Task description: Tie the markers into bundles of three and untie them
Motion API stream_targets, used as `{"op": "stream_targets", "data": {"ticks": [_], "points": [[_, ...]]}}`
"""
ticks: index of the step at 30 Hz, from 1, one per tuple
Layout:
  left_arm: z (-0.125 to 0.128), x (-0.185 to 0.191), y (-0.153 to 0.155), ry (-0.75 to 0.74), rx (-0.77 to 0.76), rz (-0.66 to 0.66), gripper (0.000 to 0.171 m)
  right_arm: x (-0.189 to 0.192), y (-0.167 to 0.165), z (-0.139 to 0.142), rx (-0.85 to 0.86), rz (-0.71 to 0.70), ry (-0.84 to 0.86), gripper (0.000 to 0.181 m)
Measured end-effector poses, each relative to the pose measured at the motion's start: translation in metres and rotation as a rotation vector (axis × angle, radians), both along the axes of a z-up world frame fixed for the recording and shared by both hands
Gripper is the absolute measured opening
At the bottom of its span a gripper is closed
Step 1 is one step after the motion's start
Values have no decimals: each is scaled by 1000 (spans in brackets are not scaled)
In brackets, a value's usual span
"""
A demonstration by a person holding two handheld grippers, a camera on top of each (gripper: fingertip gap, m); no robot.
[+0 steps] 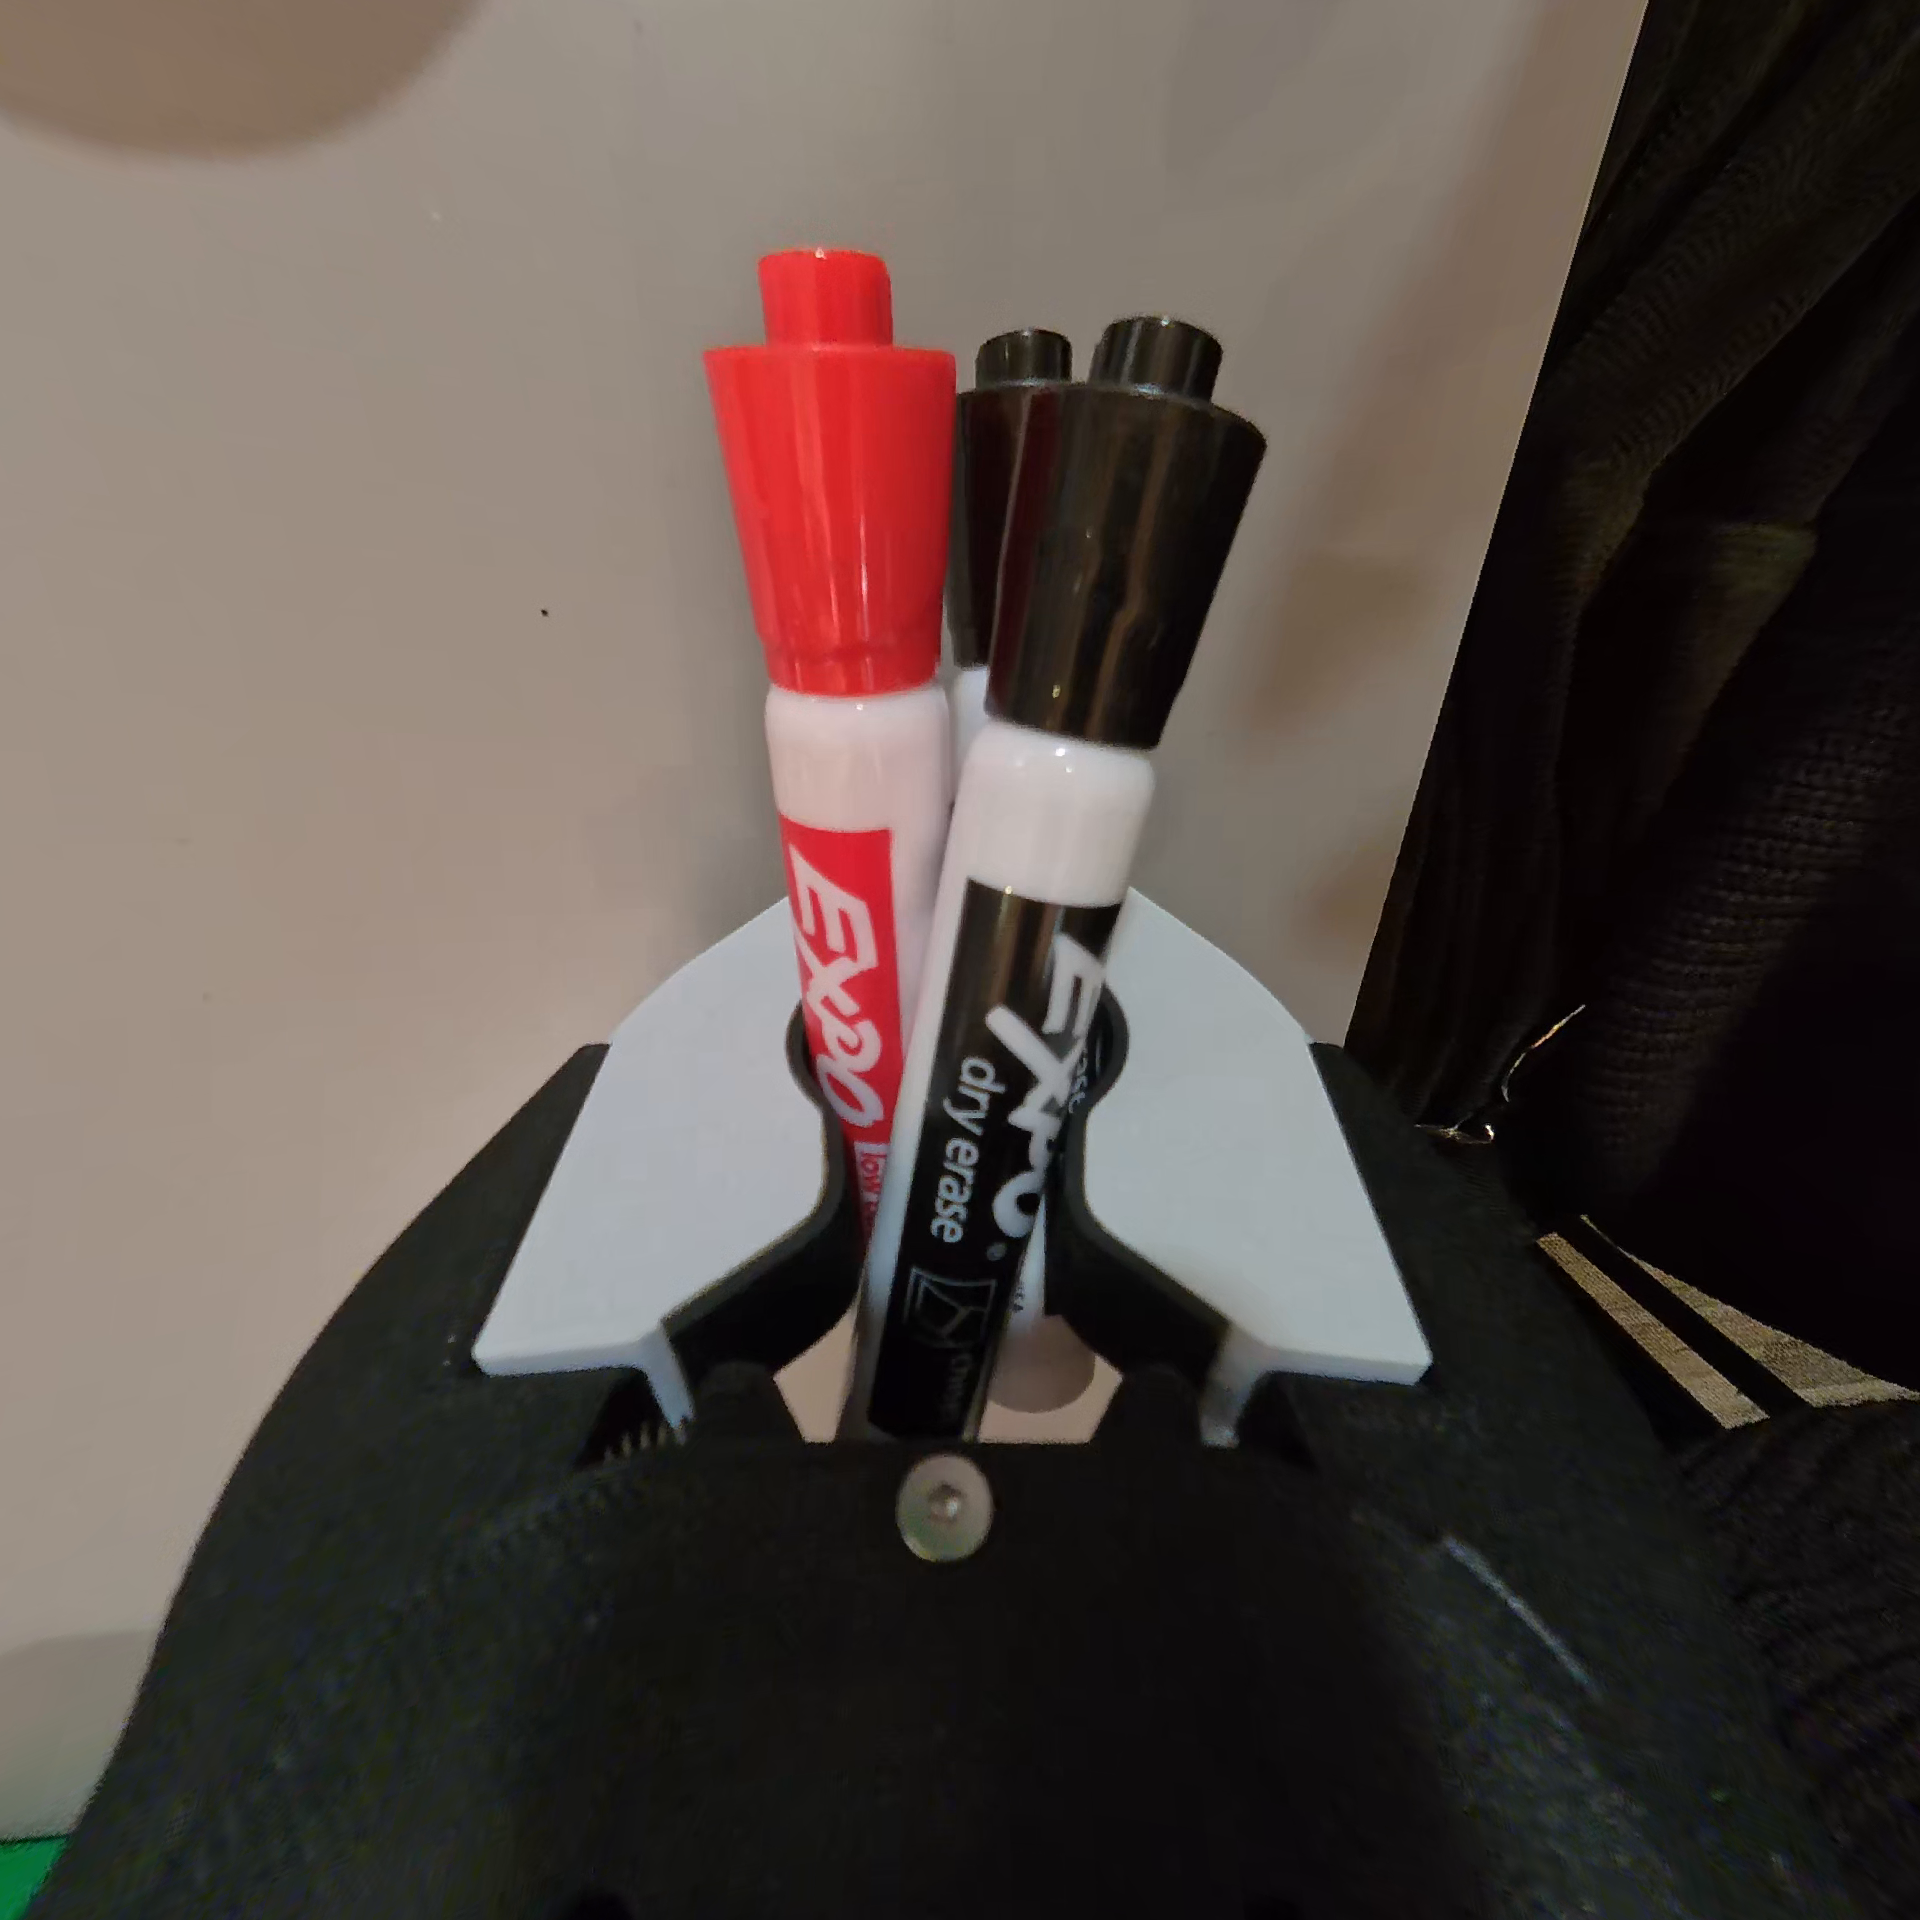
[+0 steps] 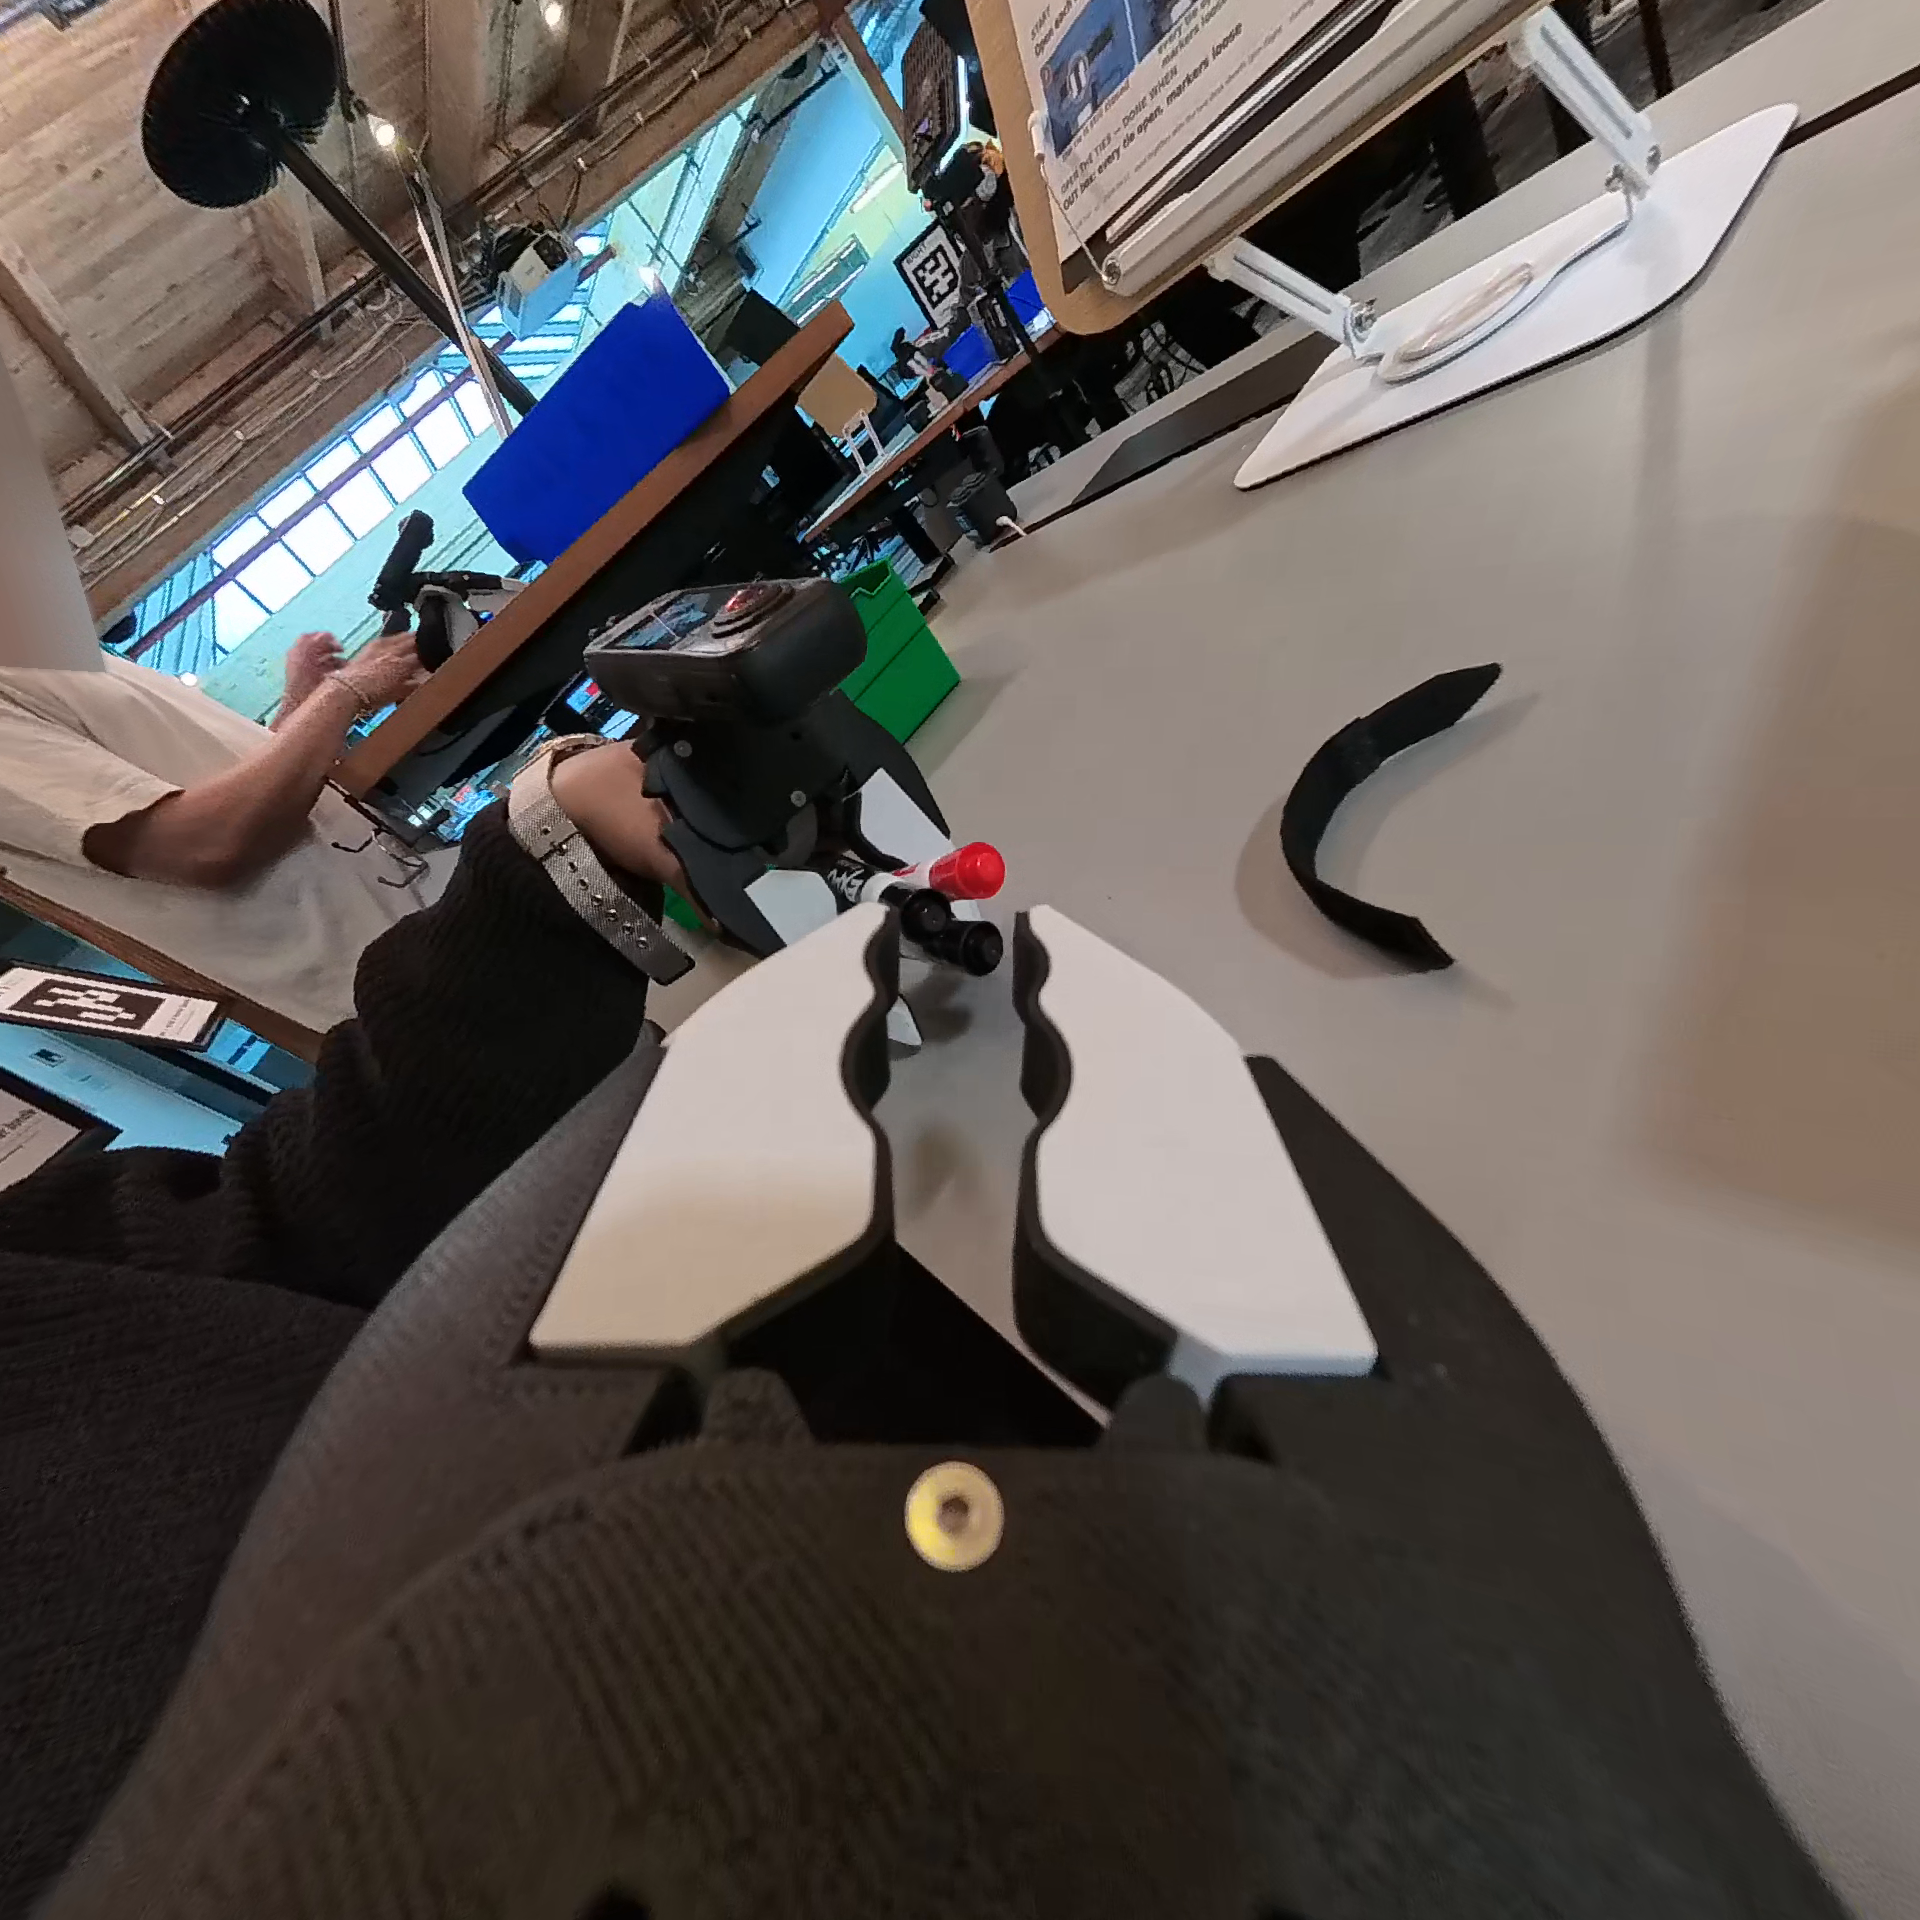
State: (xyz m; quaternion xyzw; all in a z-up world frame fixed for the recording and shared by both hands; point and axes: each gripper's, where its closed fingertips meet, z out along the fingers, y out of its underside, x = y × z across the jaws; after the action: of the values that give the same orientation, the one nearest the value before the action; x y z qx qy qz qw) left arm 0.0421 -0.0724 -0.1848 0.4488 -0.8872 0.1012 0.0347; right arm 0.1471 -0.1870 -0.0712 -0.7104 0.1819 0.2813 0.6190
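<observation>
My left gripper (image 1: pixel 951 1049) is shut on three markers: a red-capped marker (image 1: pixel 842 582), a black-capped marker (image 1: pixel 1112 582) in front, and a second black-capped marker (image 1: pixel 1013 416) half hidden behind. Their caps point away from the camera, over the grey table (image 1: pixel 312 727). No tie is around them. In the right wrist view my right gripper (image 2: pixel 951 920) is open and empty, low over the table (image 2: pixel 1558 1351), its tips just short of the marker caps (image 2: pixel 961 940) held by the left gripper (image 2: pixel 758 831). A black strap (image 2: pixel 1340 810) lies curled on the table to the right.
A white stand base (image 2: pixel 1507 312) with a tilted instruction board (image 2: pixel 1195 125) stands at the table's far right. A green bin (image 2: pixel 894 655) sits beyond the left gripper. A person (image 2: pixel 156 769) sits at another desk to the left. A black sleeve (image 1: pixel 1714 623) fills the left wrist view's right side. Some 20 cm of space lies between my two pairs of fingers. Both grippers' tips are roughly 15 cm from the black strap (image 2: pixel 1340 810).
</observation>
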Motion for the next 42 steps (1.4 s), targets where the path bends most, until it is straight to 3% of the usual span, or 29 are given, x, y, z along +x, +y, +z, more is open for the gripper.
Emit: {"op": "stream_targets", "data": {"ticks": [20,26,33,42], "points": [[0,0,0,5,11,15,46,1,1,-2,3,8,65,21],[-1,0,0,10,25,27,46,3,1,-6,-30,-13,16,22],[-2,0,1,11,74,19,47,14,3,-33,-216,-93,-224,23],[-2,0,1,-6,77,27,47,15,31,-68,-410,-130,-766,30]]}}
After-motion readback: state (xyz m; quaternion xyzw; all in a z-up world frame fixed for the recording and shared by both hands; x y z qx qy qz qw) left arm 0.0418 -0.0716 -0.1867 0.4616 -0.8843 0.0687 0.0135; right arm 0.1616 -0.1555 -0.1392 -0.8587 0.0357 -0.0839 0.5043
